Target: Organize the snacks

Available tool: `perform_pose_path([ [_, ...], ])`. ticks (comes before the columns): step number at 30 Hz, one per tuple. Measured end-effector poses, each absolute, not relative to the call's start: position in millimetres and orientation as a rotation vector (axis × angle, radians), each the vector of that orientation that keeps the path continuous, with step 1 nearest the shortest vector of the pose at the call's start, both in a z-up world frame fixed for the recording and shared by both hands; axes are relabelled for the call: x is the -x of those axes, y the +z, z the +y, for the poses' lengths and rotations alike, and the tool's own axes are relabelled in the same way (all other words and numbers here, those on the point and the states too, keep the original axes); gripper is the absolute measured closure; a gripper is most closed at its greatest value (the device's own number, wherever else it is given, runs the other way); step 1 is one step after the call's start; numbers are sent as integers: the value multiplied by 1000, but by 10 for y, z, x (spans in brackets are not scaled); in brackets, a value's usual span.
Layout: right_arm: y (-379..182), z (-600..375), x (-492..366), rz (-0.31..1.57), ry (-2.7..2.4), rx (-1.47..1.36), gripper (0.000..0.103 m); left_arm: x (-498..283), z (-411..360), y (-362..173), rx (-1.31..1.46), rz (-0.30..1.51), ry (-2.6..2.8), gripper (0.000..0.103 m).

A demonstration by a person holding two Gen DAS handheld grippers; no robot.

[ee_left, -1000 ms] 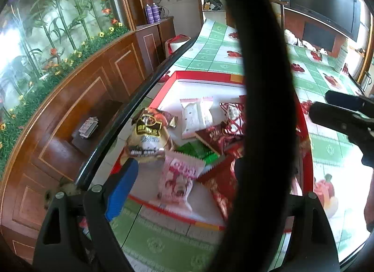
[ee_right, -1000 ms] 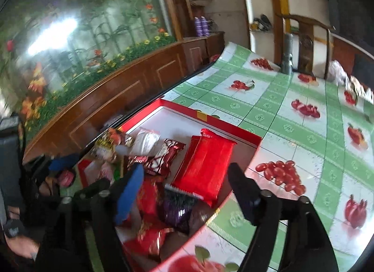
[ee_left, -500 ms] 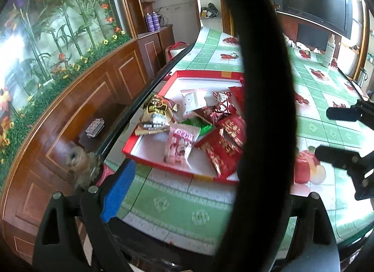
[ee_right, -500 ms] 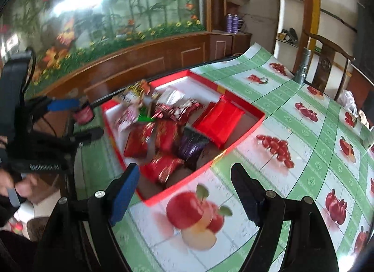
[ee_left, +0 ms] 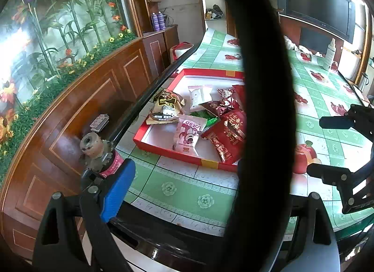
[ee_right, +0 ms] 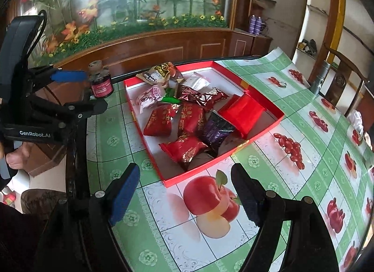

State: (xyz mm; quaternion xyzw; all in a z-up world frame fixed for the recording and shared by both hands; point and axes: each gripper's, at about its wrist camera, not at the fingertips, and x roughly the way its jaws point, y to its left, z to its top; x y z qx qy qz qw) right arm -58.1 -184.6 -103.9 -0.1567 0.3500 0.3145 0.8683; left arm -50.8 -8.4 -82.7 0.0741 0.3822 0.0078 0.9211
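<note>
A red tray lies on the green fruit-print tablecloth. Inside it are several snack packets: red ones, a purple one, a pink-and-white one and a brown-and-yellow one. My right gripper hovers open at the tray's near edge, over a printed apple, with nothing between its fingers. My left gripper stands wide open at the table's left corner and holds nothing. A black band hides its right finger. A small pink-labelled bottle stands just beyond its blue pad.
A black band crosses the left wrist view. A wooden cabinet runs along the table's left side, with playing cards on its ledge. A metal flask and a chair stand at the far right. A hand holds the left gripper.
Both grippers have drawn back from over the tray toward the table's near edge. The right one has rolled. The bottle has come into view by the left blue pad.
</note>
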Motion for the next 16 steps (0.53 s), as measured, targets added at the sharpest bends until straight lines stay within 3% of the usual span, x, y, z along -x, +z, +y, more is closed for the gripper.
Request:
perform_pose_path([
  [16,-1028,-1799,541,724,691,320,23,524,-55,-782,-159,752,43,14],
])
